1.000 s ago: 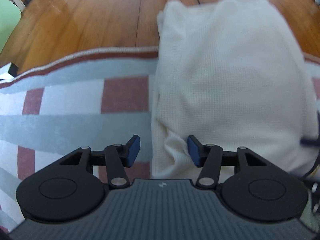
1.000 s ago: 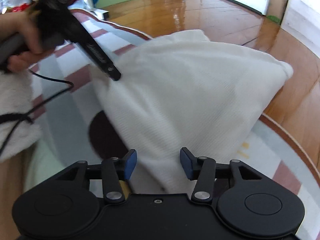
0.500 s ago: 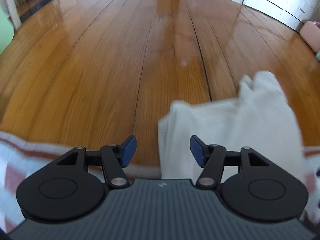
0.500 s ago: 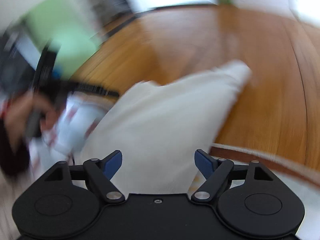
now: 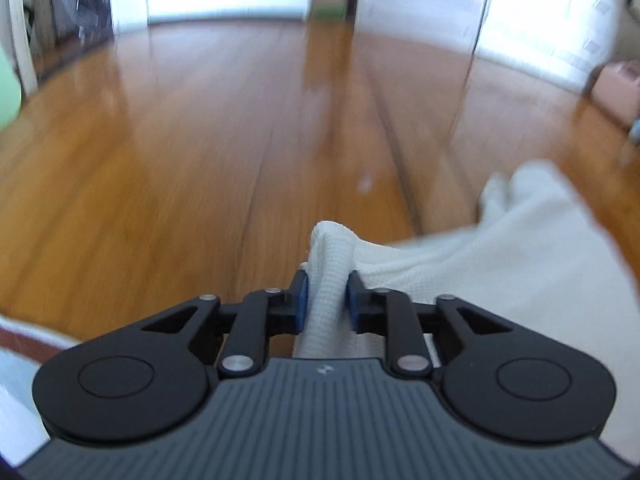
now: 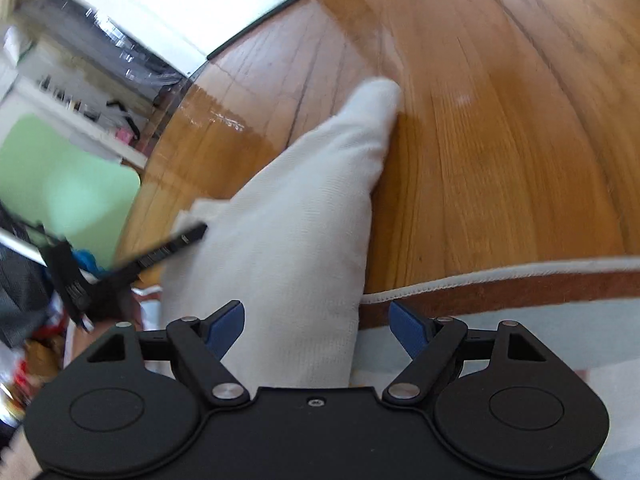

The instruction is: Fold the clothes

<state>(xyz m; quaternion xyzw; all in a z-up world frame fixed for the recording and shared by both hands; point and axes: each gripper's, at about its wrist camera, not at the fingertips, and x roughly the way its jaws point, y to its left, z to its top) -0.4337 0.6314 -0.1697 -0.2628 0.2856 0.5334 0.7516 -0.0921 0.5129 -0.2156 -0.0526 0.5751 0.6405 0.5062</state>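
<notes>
So my left gripper (image 5: 325, 298) is clamped on a bunched edge of the white garment (image 5: 500, 264), the knit fabric pinched between the blue pads, while my right gripper (image 6: 318, 326) stands wide with nothing gripped; the cloth merely runs between its spread fingers. The garment hangs lifted, stretching out over the wooden floor (image 5: 200, 160) beyond the edge of the striped rug (image 6: 520, 284). I judge the fold is only at its start: one corner is secured, no crease or flat layer is visible, and the views are blurred. Left to do, I'd say, are catching the other edge on the right, laying the cloth down and doubling it over.
</notes>
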